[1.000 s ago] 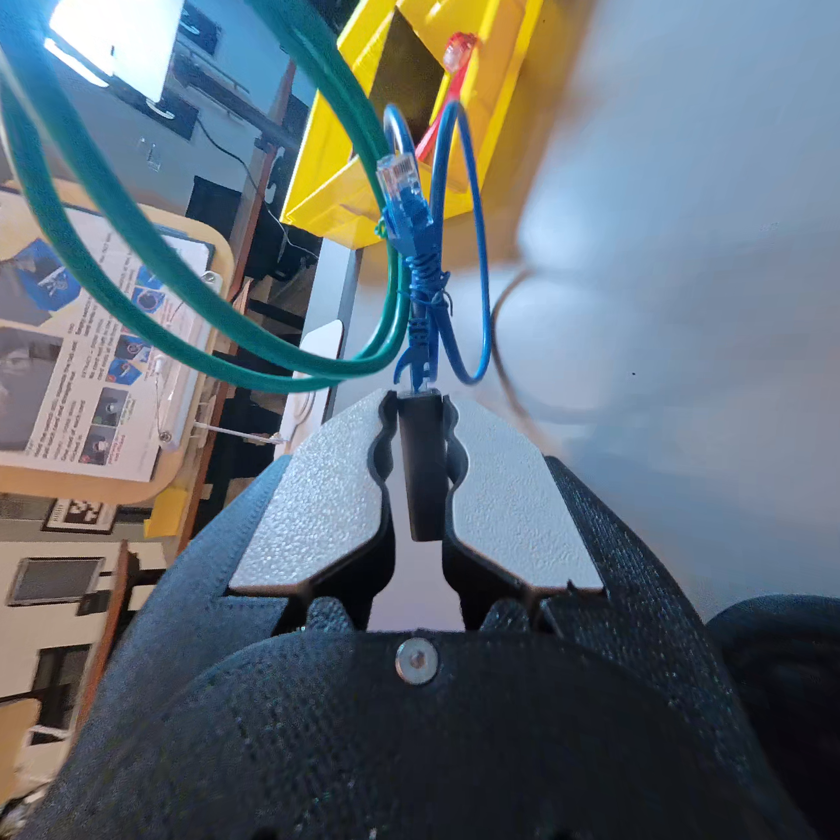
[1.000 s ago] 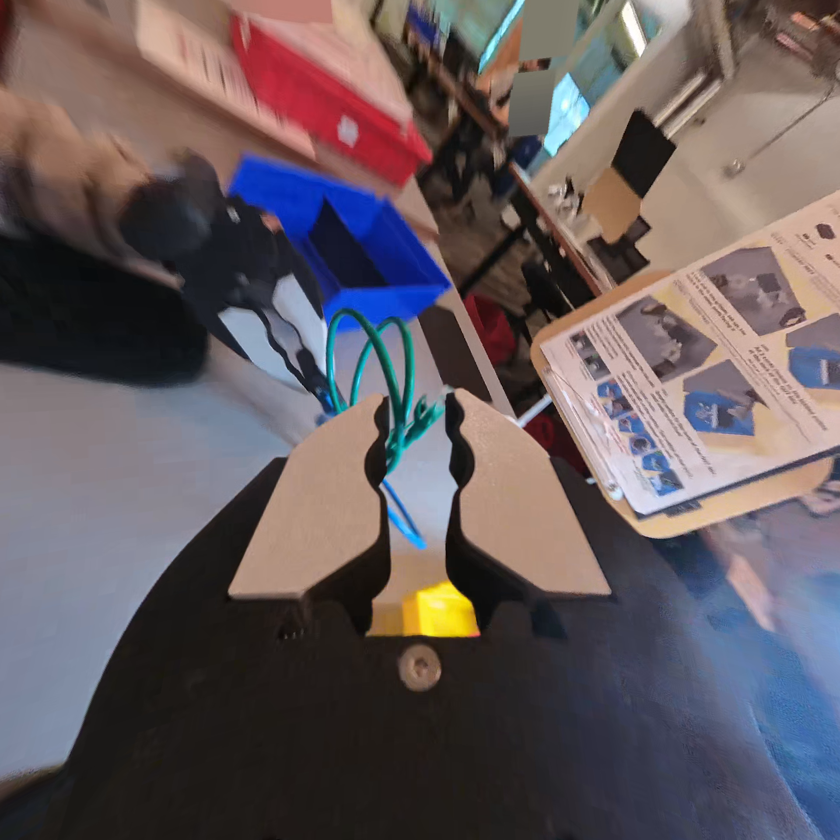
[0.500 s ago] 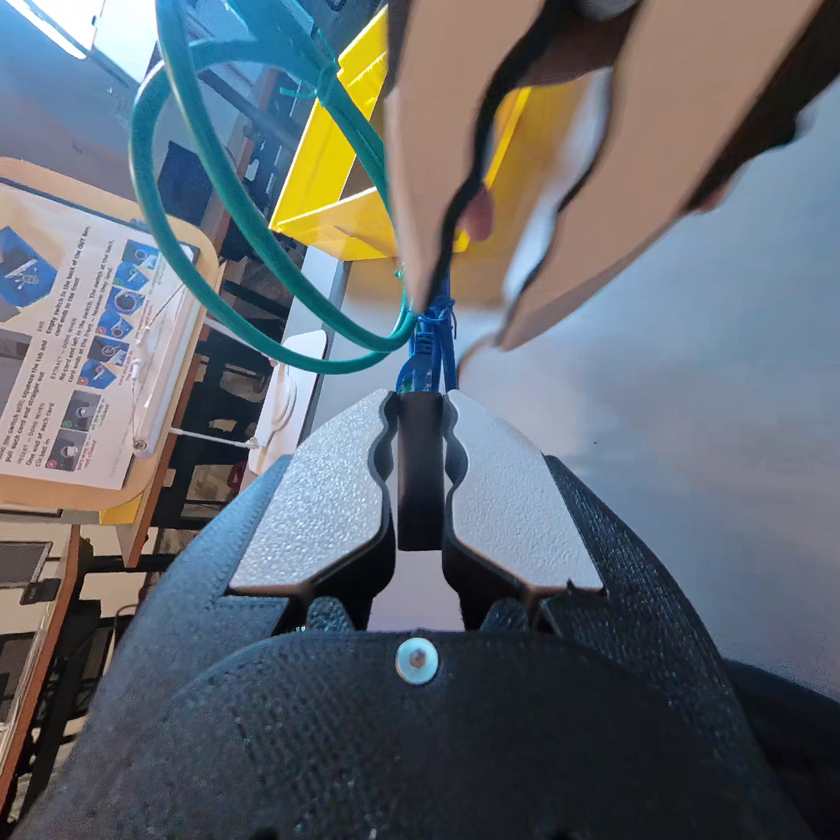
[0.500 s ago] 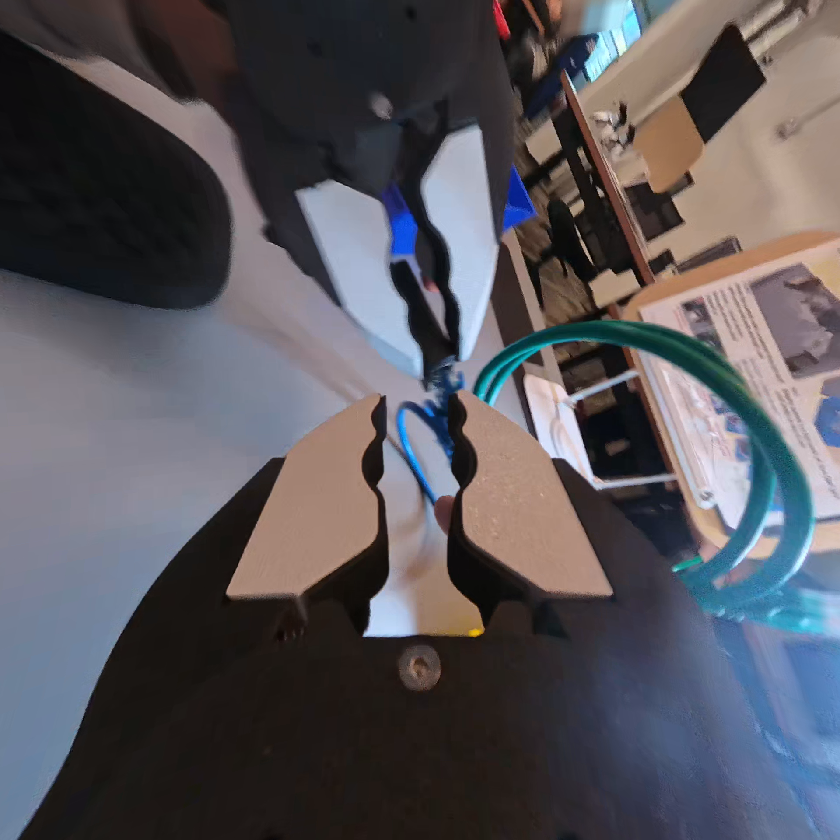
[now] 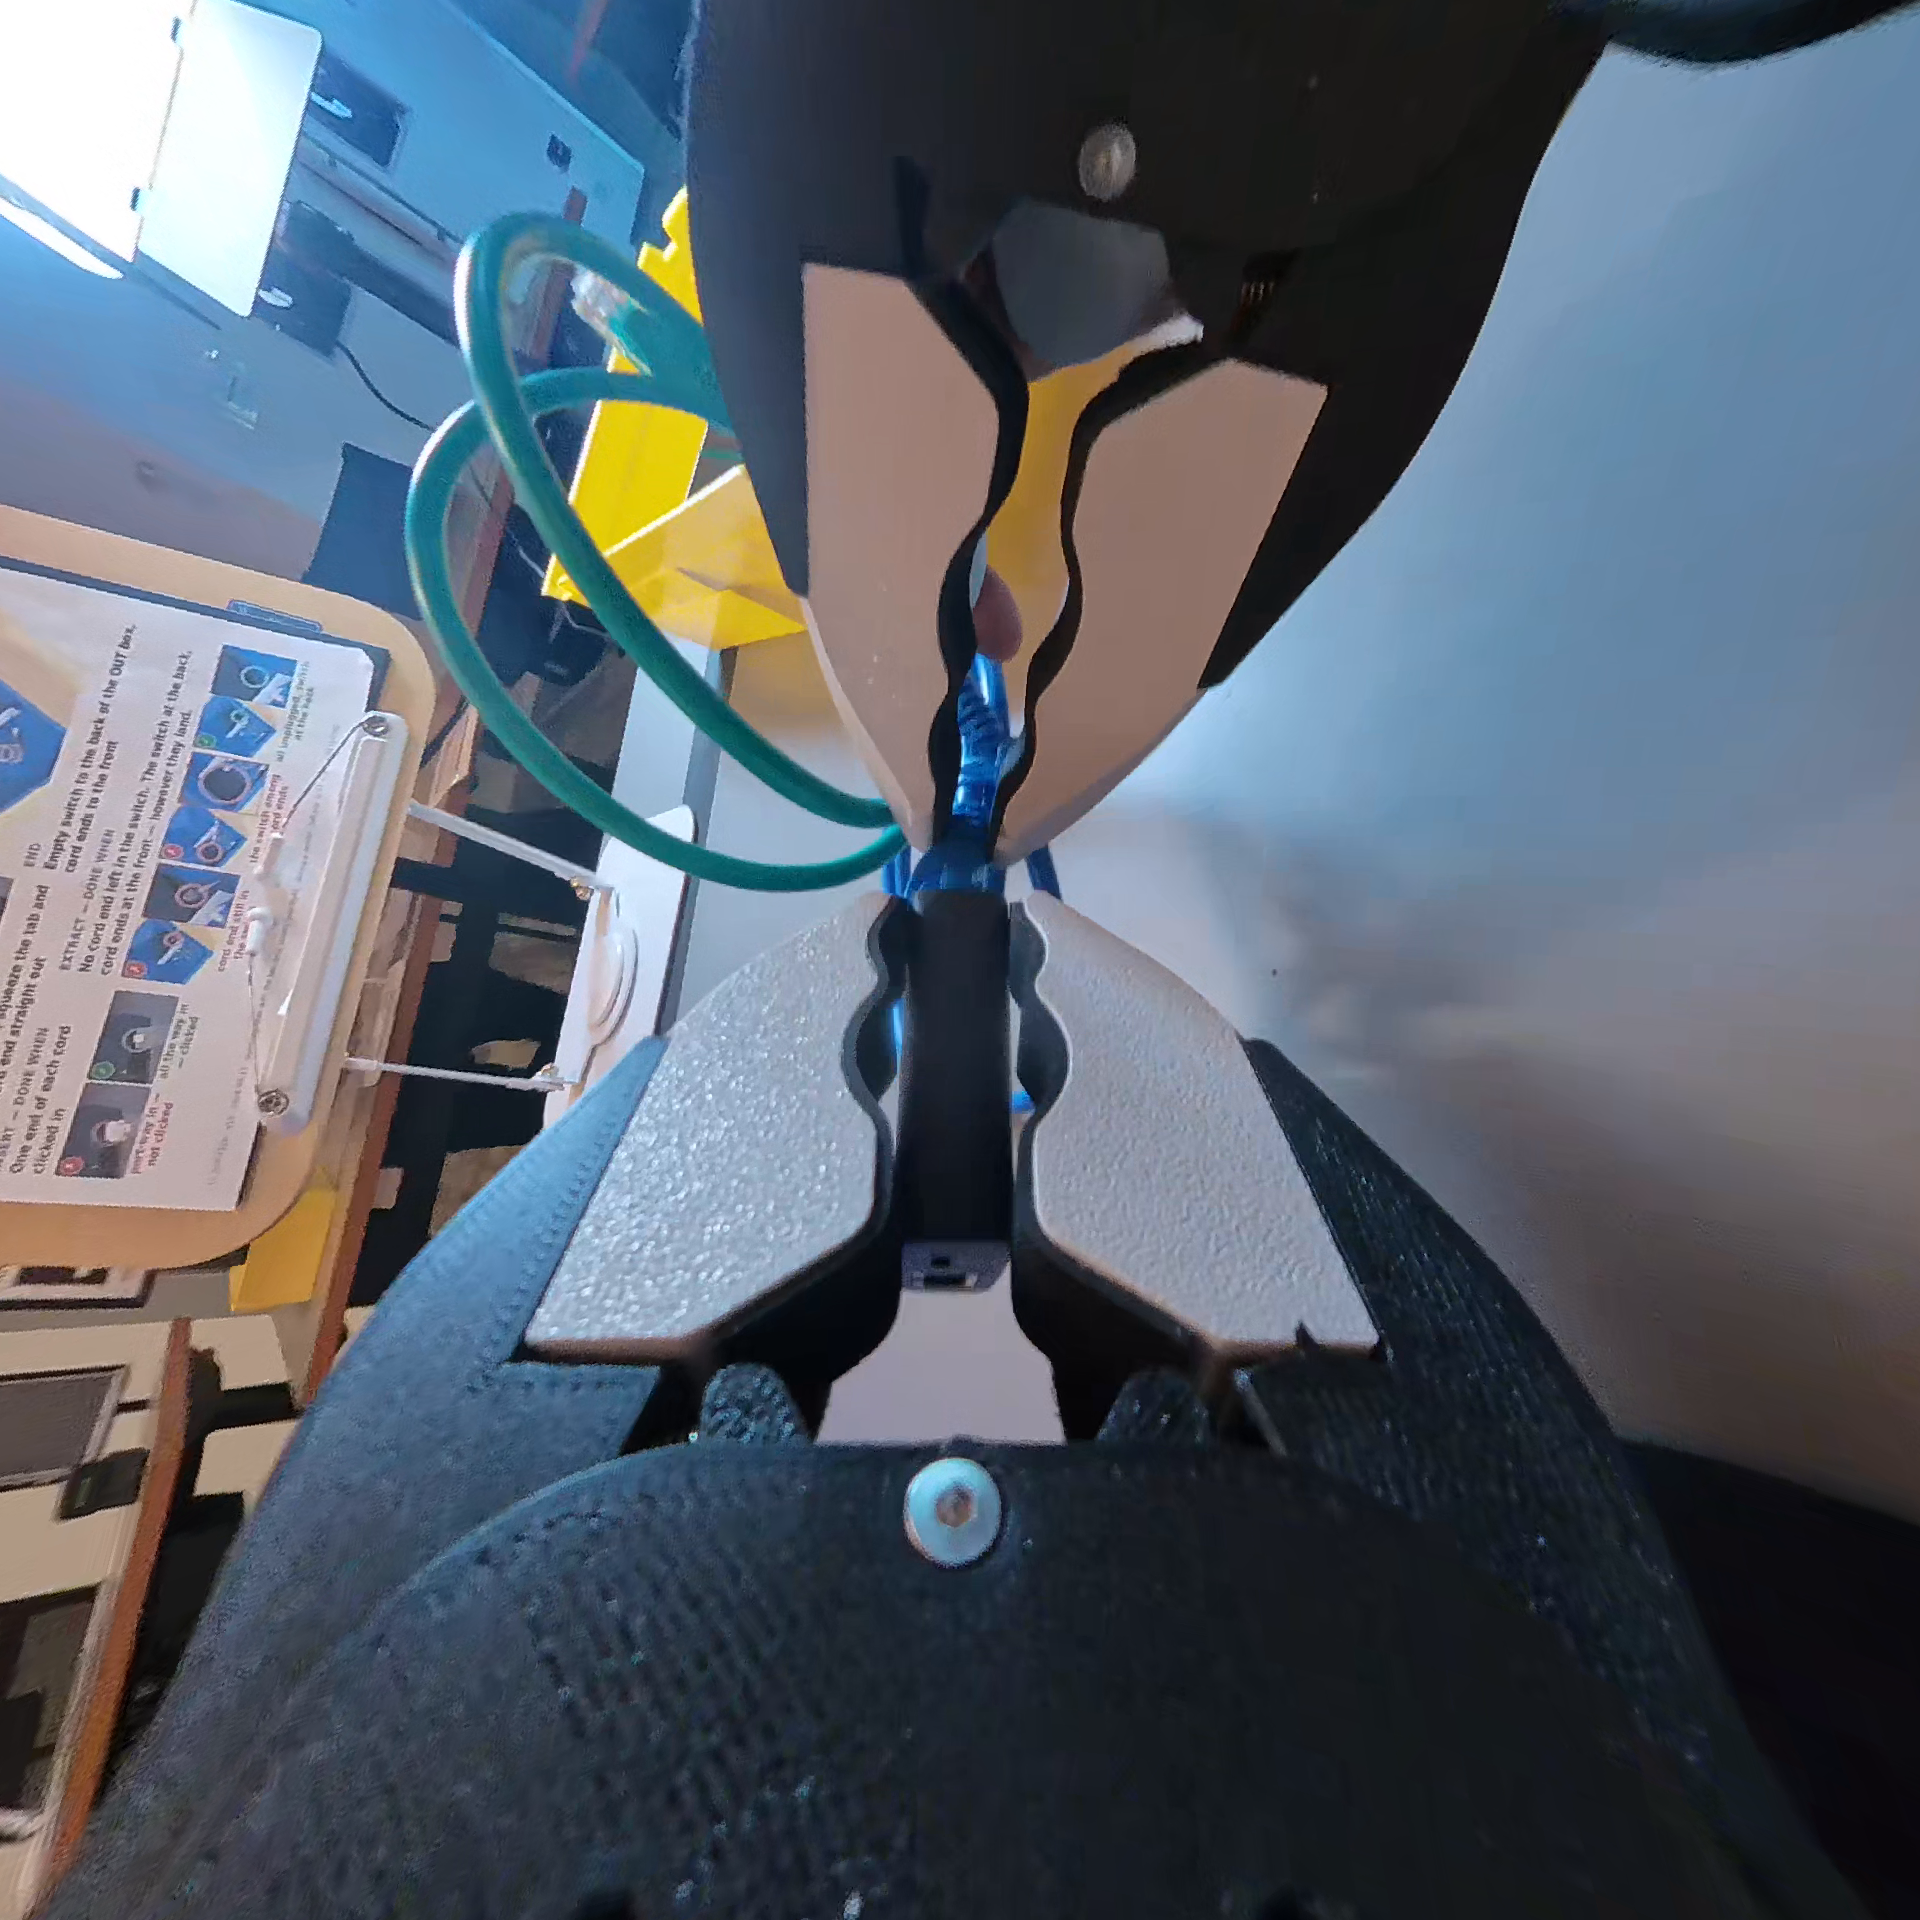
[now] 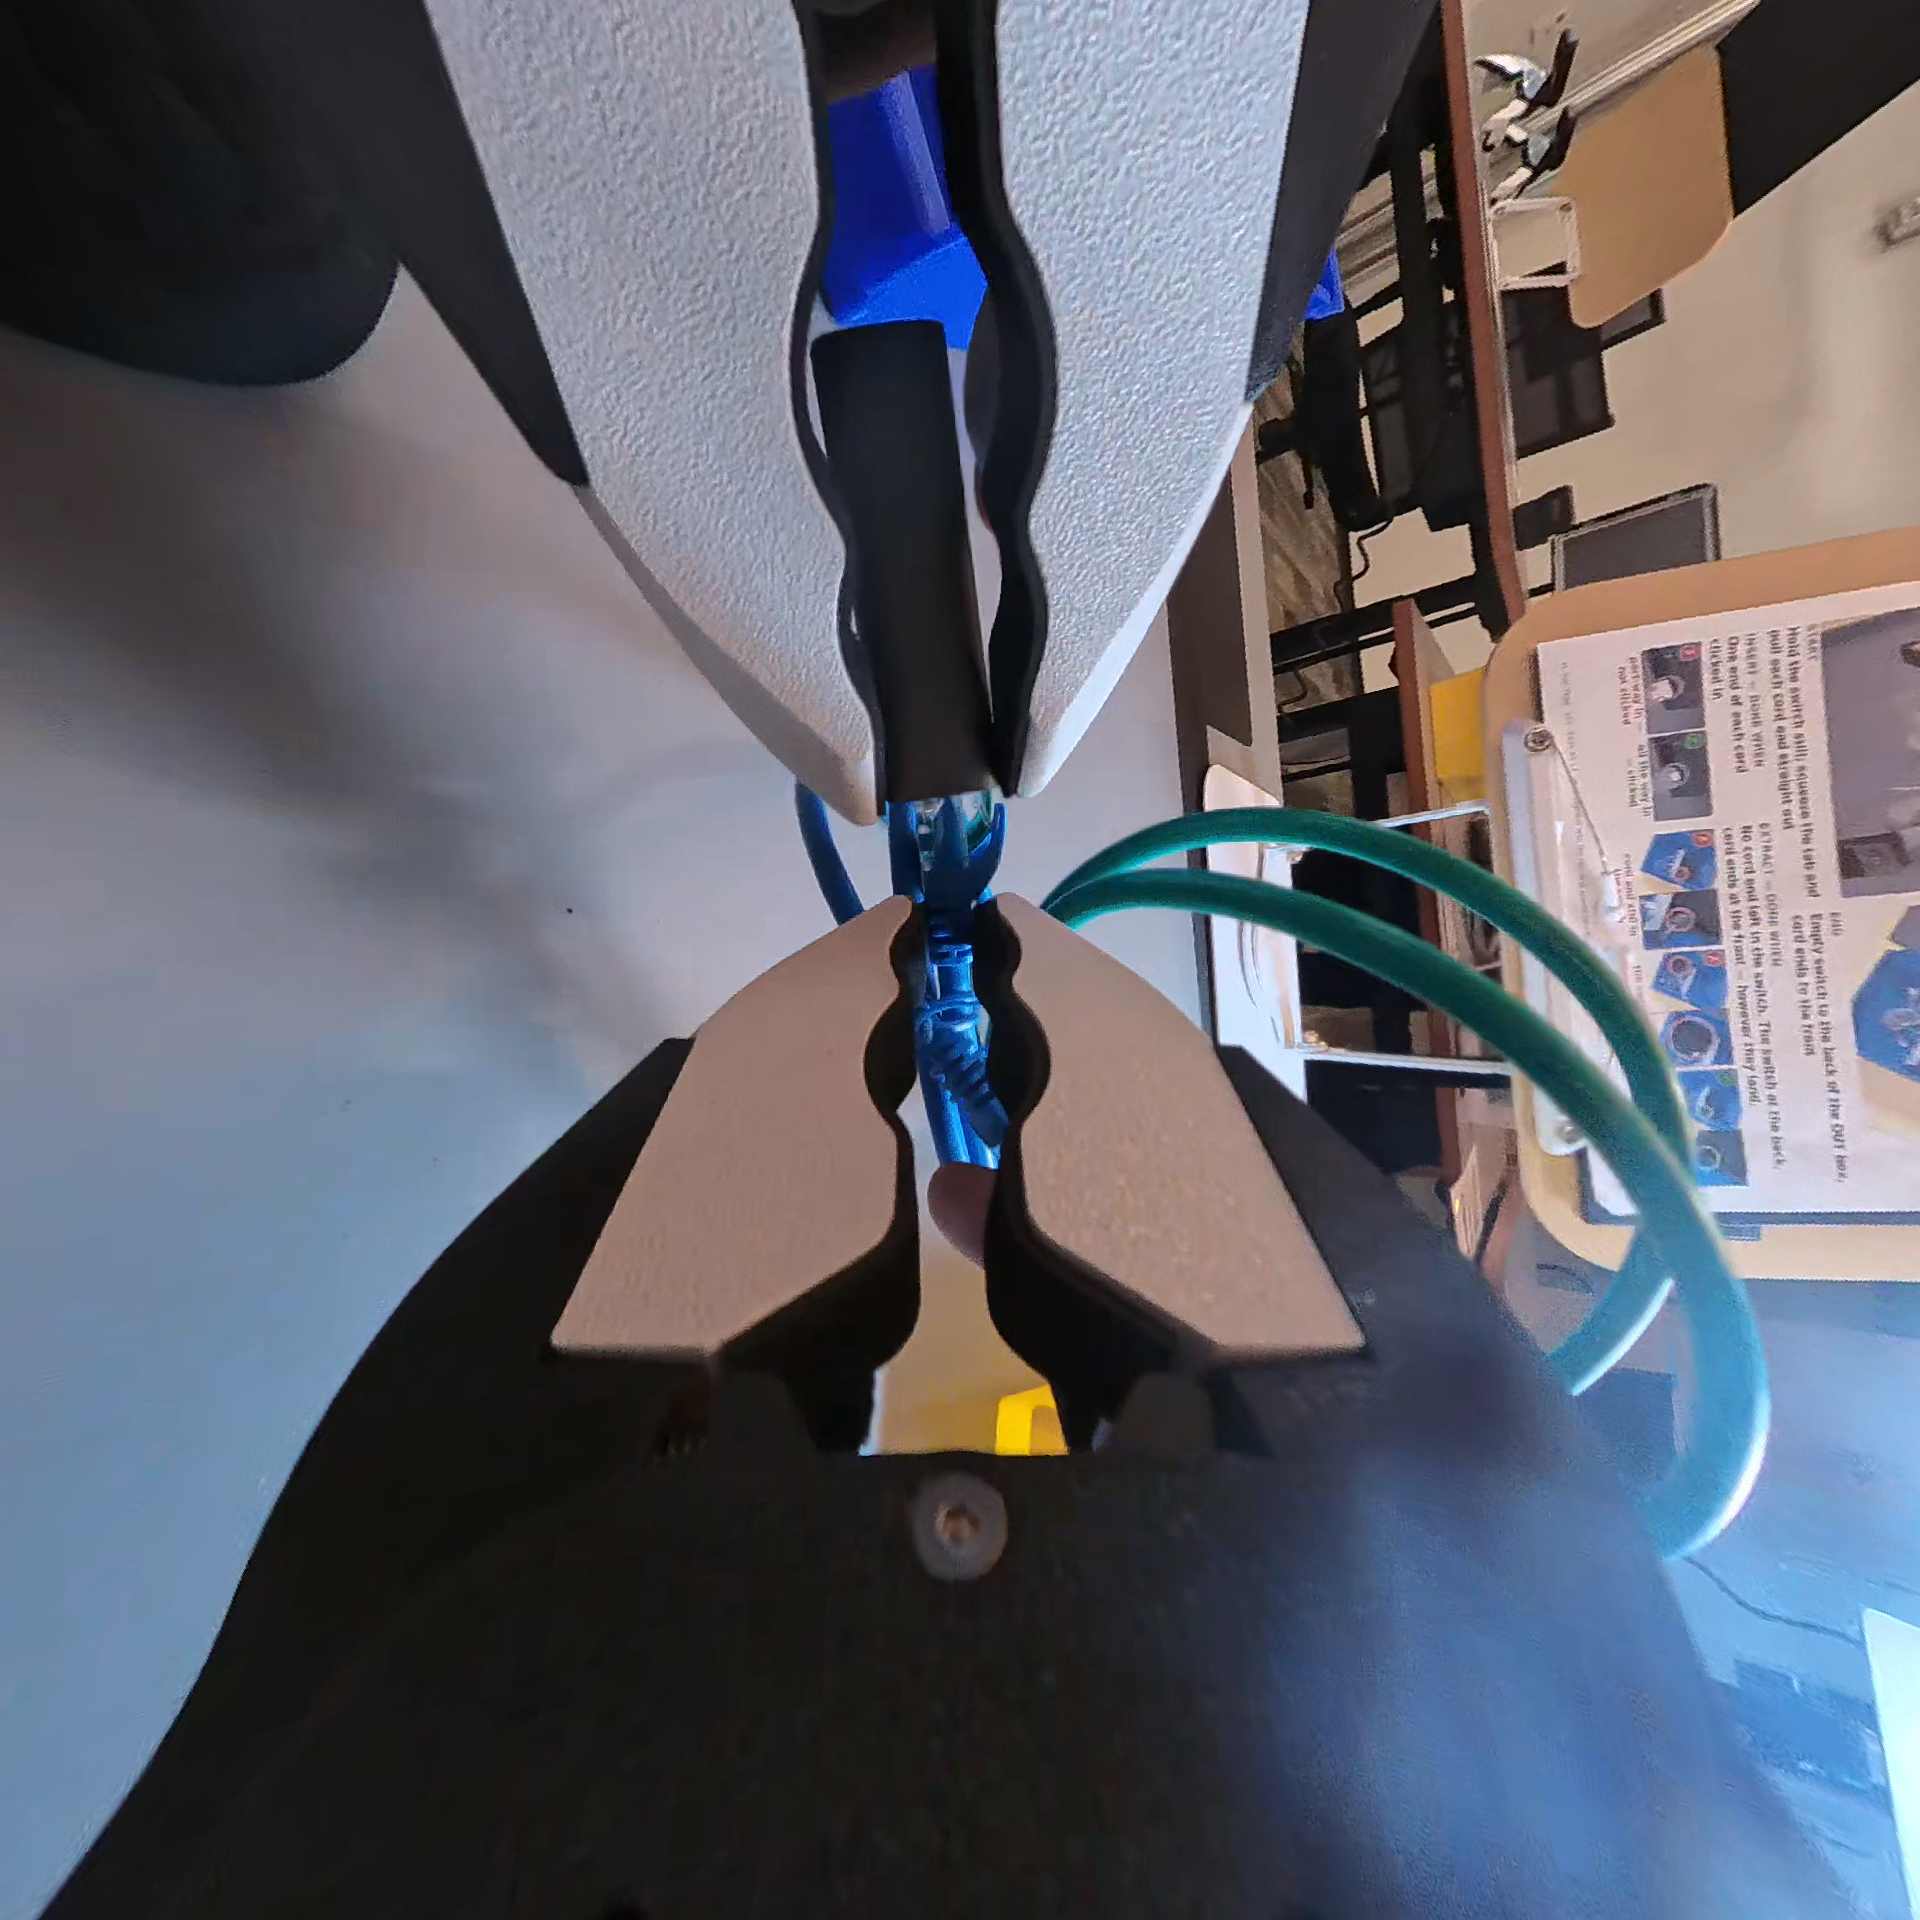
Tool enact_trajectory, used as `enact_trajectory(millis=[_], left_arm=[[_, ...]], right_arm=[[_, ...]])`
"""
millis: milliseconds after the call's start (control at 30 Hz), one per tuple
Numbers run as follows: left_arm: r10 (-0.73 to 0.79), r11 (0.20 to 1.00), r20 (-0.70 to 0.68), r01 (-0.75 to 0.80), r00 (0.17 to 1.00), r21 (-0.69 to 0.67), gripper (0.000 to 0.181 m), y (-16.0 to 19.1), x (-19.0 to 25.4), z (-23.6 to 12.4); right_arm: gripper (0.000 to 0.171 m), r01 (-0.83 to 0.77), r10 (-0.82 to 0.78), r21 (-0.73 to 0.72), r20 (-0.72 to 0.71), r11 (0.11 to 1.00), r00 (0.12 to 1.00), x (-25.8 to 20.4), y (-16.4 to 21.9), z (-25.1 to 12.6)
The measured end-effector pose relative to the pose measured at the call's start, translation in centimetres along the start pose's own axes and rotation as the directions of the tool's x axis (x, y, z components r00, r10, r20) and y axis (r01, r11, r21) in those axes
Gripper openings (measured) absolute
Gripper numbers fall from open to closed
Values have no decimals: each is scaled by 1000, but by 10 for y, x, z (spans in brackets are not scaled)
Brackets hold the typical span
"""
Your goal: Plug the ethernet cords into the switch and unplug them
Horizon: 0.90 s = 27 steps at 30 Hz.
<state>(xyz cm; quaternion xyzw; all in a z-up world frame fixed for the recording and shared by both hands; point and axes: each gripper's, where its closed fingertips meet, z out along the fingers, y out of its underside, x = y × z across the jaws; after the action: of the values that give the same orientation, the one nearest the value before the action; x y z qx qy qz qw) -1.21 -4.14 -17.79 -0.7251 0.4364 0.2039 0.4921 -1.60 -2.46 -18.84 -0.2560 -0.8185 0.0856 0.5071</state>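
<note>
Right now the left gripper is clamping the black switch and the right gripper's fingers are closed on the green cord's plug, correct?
Not quite: the right gripper is closed on the blue cord's plug, as the right wrist view shows. The green cord loops free. The left gripper does clamp the black switch.

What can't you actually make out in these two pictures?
- Switch: left wrist view, only a narrow black edge shows between the left gripper fingers; its ports are hidden.
- Blue cord plug: right wrist view, mostly covered by the right gripper; whether it is seated is unclear.
- Green cord: its loop blurs near the right edge.
- Yellow bin: left wrist view, mostly behind the right gripper.
</note>
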Motion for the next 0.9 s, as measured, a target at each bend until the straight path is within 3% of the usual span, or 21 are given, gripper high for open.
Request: enact_trajectory(millis=[33,133,200,300,333,400,467,667,800,867,900], left_arm=[[17,999,11,-17,1000,-27,22,4,-1,1],[117,988,50,-112,992,-105,22,15,-1,4],[102,992,22,-100,995,-75,21,11,4,4],[58,998,-3,-58,998,-7,21,2,4,-1],[37,999,-5,-37,999,0,21,4,2,-2],[-8,1000,-6,8,1000,16,21,8,-2,-4],[-12,998,11,11,1000,57,21,8,-8,-7],[62,988,85,-74,994,138,21,-7,-14,-12],[133,983,114,-146,984,108,21,-7,-11,-9],[107,990,116,-117,987,82,21,0,-14,-8],[84,993,118,-93,989,73,21,2,-16,-8]], right_arm=[[8,-4,4,-7,5,1000,1000,0,1,-1],[8,-34,34,-1,28,999,999,-1,0,-8],[8,-25,25,-9,45,1000,999,-4,1,-14],[9,-138,122,118,134,983,983,-4,-5,-29],[0,-229,189,199,202,953,961,1,-12,-40],[2,-439,286,370,400,819,870,14,-28,-77],[9,-552,336,412,487,725,806,33,-23,-101],[11,-462,393,310,262,831,882,45,30,-73],[8,-428,341,275,313,861,886,21,19,-56],[2,-399,305,276,328,874,894,13,14,-56],[8,-376,275,284,339,882,900,8,10,-59]])
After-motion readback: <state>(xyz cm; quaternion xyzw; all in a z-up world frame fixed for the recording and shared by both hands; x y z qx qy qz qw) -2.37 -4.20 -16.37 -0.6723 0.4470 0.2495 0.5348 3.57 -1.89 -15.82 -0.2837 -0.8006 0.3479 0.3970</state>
